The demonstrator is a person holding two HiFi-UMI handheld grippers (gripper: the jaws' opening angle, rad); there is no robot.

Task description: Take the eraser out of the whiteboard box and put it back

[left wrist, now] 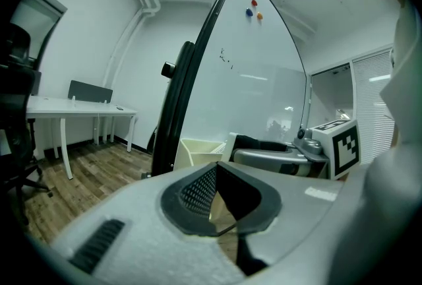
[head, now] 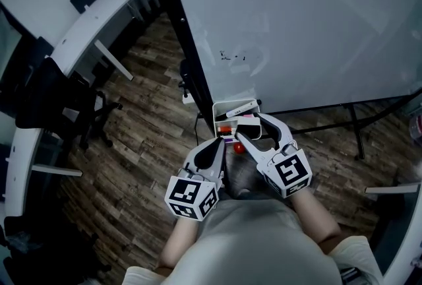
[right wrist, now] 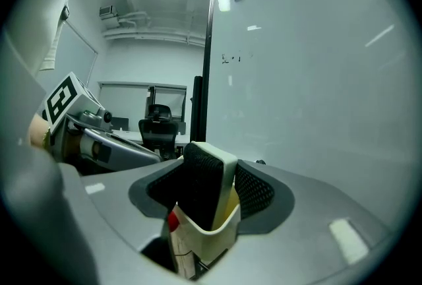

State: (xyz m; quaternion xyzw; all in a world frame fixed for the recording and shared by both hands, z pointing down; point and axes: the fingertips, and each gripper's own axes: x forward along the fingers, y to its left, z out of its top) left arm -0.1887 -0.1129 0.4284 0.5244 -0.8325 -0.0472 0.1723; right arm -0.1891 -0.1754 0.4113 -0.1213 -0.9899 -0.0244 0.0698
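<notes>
Right gripper view: eraser (right wrist: 201,188) upright in box (right wrist: 214,241), right gripper (right wrist: 208,192) jaws apart either side, not pinching yet. Guessing light, stiff back, squishy felt, so grab flat faces up top.
Left gripper view: left gripper (left wrist: 216,179) jaws together, empty.
Head view: box at whiteboard (head: 297,26) bottom corner, wood floor (head: 151,112), desks (head: 99,20) 10 o'clock.

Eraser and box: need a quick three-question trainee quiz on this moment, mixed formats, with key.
1. True or false: the eraser is out of the box.
2. What stands between the right gripper's jaws? A) cloth B) eraser C) nothing
3. Fill in: the ___ gripper has nothing between its jaws.
Key: 1 false, it stands in the box; 2 B; 3 left gripper.
</notes>
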